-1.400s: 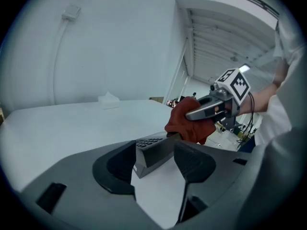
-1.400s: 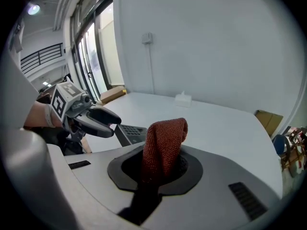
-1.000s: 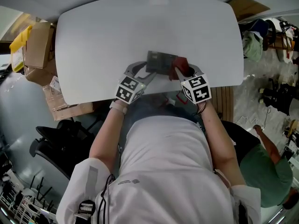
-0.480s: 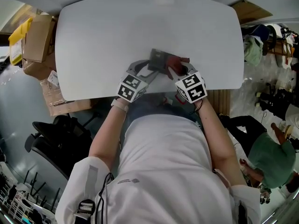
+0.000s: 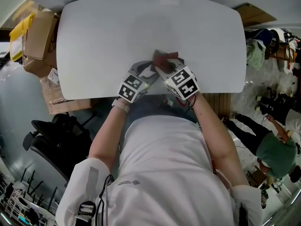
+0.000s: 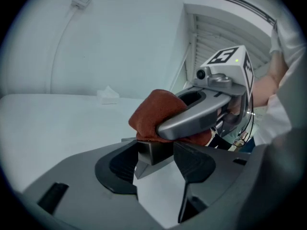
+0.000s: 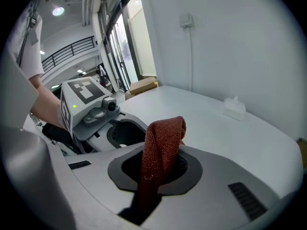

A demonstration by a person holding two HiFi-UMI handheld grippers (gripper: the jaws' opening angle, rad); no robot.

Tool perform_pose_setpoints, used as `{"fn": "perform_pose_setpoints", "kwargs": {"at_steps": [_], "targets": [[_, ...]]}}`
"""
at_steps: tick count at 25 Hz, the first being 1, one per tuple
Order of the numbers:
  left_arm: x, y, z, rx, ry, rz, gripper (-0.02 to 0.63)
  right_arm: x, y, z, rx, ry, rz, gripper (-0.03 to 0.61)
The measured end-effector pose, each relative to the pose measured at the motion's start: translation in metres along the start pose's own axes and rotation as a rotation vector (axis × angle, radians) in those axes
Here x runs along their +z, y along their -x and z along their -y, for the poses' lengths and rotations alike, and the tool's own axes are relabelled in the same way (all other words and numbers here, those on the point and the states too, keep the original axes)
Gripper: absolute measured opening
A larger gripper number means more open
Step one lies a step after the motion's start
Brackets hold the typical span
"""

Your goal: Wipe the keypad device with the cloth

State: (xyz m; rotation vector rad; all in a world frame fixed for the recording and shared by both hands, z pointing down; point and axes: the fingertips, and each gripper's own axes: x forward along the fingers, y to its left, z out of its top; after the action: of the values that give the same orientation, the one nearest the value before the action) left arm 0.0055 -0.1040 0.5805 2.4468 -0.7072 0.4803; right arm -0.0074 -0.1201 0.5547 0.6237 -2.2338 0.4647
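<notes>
The dark grey keypad device [image 6: 154,151] sits near the front edge of the white table [image 5: 103,32], and my left gripper [image 6: 156,156] is shut on its near end. My right gripper [image 7: 158,169] is shut on the rust-red cloth [image 7: 162,143], which bulges out between its jaws. In the left gripper view the cloth [image 6: 152,115] rests on top of the device and hides most of it. From the head view, the left gripper [image 5: 148,71] and right gripper [image 5: 162,65] meet over the cloth [image 5: 164,57].
A small white crumpled object [image 7: 235,108] lies far across the table. Cardboard boxes [image 5: 37,41] are stacked off the table's left side, and an office chair [image 5: 61,131] stands below them. A person in green [image 5: 275,152] is at the right.
My right gripper has slid left across the device with the cloth, closing in on the left gripper. The left gripper has kept its hold on the device.
</notes>
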Motion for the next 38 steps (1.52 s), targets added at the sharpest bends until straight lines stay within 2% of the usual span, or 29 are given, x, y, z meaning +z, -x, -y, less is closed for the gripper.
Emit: {"fn": "perform_pose_setpoints", "kwargs": {"at_steps": [7, 12, 15, 21, 29, 38], "targets": [[-0.002, 0.0, -0.003, -0.02, 0.015, 0.01, 0.229, 0.013, -0.01, -0.01, 0.062, 0.021, 0.025, 0.055], [-0.003, 0.0, -0.003, -0.015, 0.03, 0.003, 0.23, 0.008, -0.001, -0.015, 0.139, 0.029, 0.038, 0.055], [-0.004, 0.001, -0.003, -0.007, 0.019, 0.002, 0.23, 0.003, 0.009, -0.016, 0.153, 0.032, 0.035, 0.055], [-0.002, 0.001, -0.003, -0.003, 0.012, 0.004, 0.229, -0.026, 0.032, 0.004, 0.067, 0.019, -0.008, 0.055], [-0.001, 0.002, -0.004, 0.004, 0.024, -0.003, 0.229, -0.074, 0.062, 0.047, -0.086, -0.105, -0.074, 0.055], [-0.001, 0.003, -0.003, 0.01, 0.026, -0.003, 0.227, -0.102, 0.059, 0.082, -0.204, -0.247, -0.183, 0.055]]}}
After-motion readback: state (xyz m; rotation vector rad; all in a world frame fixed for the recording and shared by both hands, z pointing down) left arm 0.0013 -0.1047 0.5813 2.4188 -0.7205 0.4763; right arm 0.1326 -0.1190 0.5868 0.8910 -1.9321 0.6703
